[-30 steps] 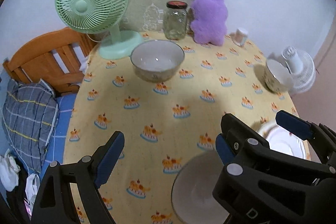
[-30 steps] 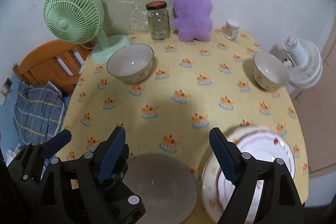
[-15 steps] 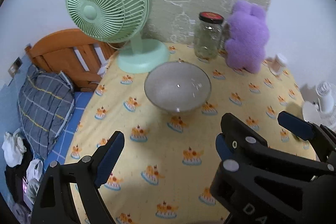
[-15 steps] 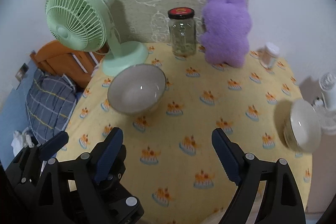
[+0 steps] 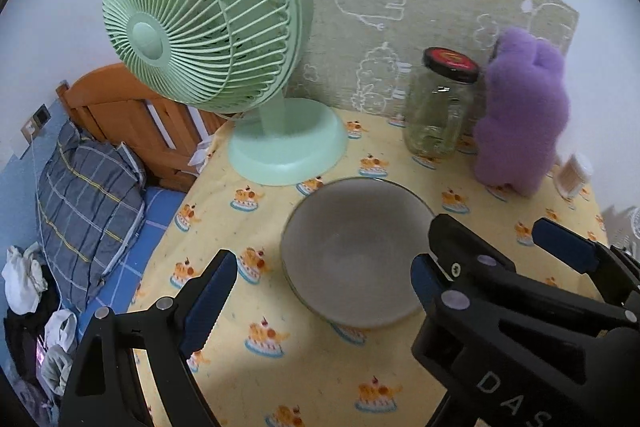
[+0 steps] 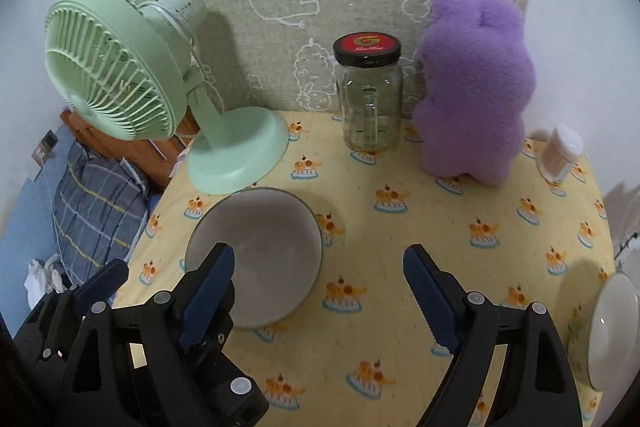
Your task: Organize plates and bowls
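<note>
Nearest the cameras, the left gripper [image 5: 322, 277] has its fingers spread wide and holds nothing; the large grey bowl [image 5: 356, 251] stands between them on the yellow desk [image 5: 320, 367], not yet touched. The right gripper [image 6: 318, 297] is also wide and empty, the bowl just at its left finger. A risk: if the fingers close on the round wall, the bowl could slip or tip. Behind stands the green fan [image 5: 208, 27], near enough to be knocked. A second bowl [image 6: 612, 331] sits at the right edge.

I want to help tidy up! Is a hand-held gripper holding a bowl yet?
No, nothing is held. The left hand-held gripper and right hand-held gripper are open; the bowl sits on the table.
</note>
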